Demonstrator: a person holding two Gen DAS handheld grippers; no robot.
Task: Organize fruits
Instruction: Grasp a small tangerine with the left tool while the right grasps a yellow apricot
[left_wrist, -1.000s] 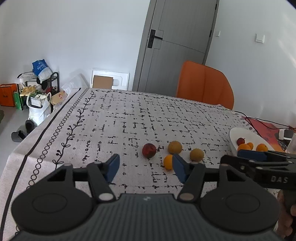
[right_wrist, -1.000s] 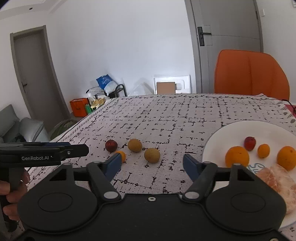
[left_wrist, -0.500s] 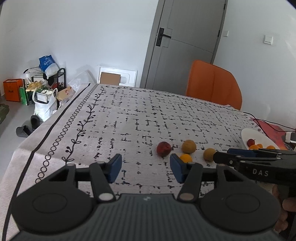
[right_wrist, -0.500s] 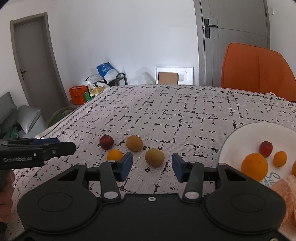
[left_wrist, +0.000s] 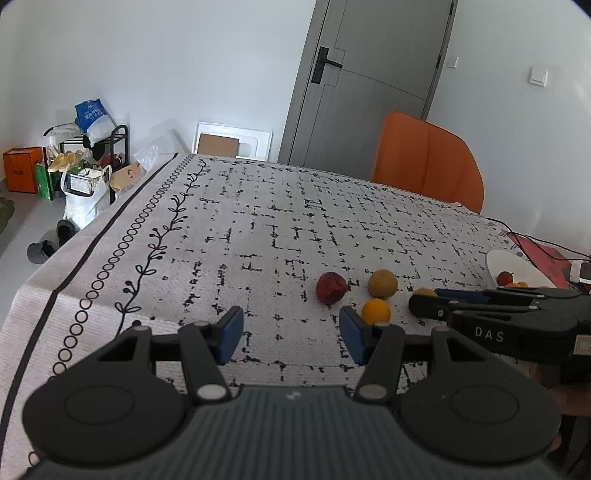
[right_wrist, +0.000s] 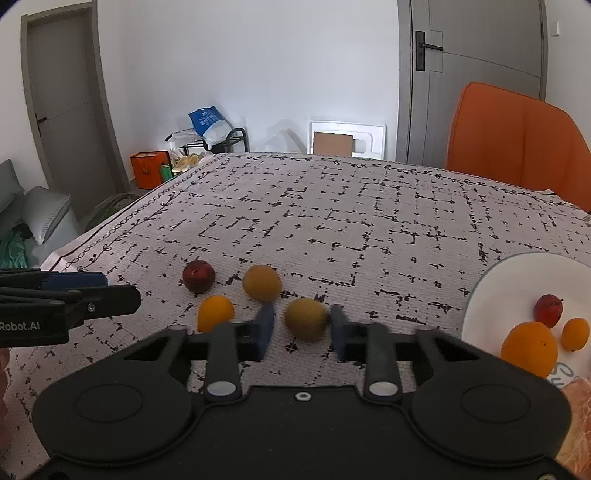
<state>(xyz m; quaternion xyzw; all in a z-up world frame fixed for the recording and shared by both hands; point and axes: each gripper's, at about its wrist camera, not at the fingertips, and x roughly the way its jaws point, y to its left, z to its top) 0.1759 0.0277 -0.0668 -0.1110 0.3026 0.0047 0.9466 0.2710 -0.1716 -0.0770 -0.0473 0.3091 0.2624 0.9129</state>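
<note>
Four fruits lie in a cluster on the patterned tablecloth: a dark red fruit (right_wrist: 198, 281), a yellow-brown fruit (right_wrist: 261, 282), a small orange (right_wrist: 216, 314) and a second yellow-brown fruit (right_wrist: 306, 324). My right gripper (right_wrist: 302, 326) is shut on this second yellow-brown fruit, a blue pad at each side. In the left wrist view that fruit (left_wrist: 424, 292) peeks out behind the right gripper's tip (left_wrist: 424, 306). My left gripper (left_wrist: 291, 334) is open with only cloth between its pads. The small orange (left_wrist: 375, 311) sits just beyond its right pad.
A white plate (right_wrist: 498, 288) at the right holds a red fruit (right_wrist: 548, 309), a large orange (right_wrist: 529, 353), a small orange (right_wrist: 575, 333) and peeled segments. An orange chair (left_wrist: 428, 162) stands at the table's far side. Cables and a red item (left_wrist: 535, 251) lie behind the plate.
My right gripper moved left from the plate to the fruit cluster, and its jaws shut around the nearest yellow-brown fruit. The left gripper stayed nearly still, its view shifting slightly.
</note>
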